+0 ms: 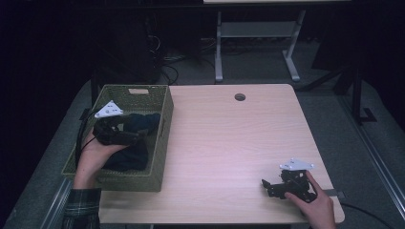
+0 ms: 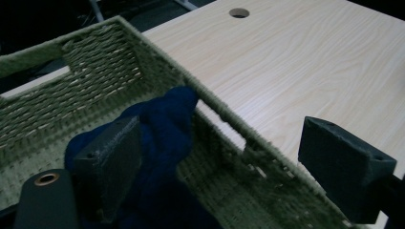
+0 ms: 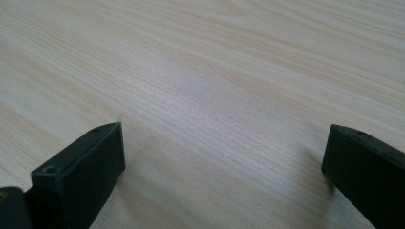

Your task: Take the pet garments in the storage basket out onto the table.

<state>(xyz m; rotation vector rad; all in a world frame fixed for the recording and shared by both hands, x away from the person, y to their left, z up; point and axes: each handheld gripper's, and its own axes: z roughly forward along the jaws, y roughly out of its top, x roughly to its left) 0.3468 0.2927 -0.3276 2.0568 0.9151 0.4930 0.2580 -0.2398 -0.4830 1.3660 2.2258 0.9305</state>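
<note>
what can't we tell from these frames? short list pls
- Blue cloth in the basket: high view, the left gripper and hand cover part of it; what garment it is stays unclear.
- Left gripper view: cloth's lower part cut off by the bottom edge.
- Basket floor: mostly hidden under the cloth.
- Right gripper: too small and dark in high view for jaw detail.

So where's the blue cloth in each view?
High view: the blue cloth lies in the basket at left, under the left tool.
Left gripper view: lower centre-left, inside the basket, beside the tool's left jaw.
Right gripper view: bare tabletop between open jaws.
Shared landmark: the round table hole, top centre in the left gripper view.
</note>
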